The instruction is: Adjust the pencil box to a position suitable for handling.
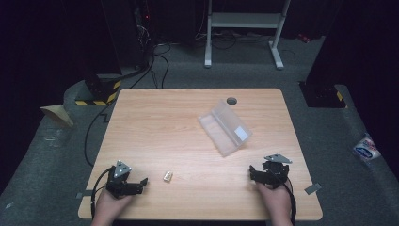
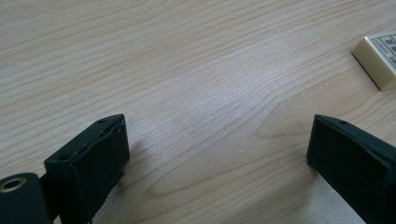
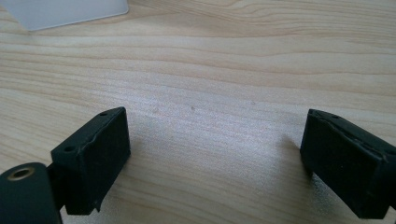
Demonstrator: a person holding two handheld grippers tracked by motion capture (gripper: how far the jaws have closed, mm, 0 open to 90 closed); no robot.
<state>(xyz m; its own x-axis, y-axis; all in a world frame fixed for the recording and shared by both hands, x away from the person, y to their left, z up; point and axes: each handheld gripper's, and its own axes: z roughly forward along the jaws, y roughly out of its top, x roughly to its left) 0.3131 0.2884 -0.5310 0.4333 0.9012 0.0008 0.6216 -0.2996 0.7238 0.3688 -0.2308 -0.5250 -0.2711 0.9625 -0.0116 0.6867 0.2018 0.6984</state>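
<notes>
A small cream block [image 1: 167, 176] lies on the wooden table [image 1: 155, 122] near its front edge, and its printed top [image 2: 379, 58] peeks in at the right edge of the left gripper view. My left gripper [image 1: 141, 184] rests at the front left, just left of that block, open with bare wood between its jaws [image 2: 217, 140]. A clear plastic box [image 1: 225, 127] with its lid open sits right of centre, one corner [image 3: 65, 11] reaching into the right gripper view. My right gripper [image 1: 253, 173] sits at the front right, open and empty [image 3: 212, 140].
A round cable hole [image 1: 231, 100] marks the table's far edge. On the floor are black cables [image 1: 94, 136] at the left, a white desk frame [image 1: 244, 28] behind, and a white packet [image 1: 366, 148] at the right.
</notes>
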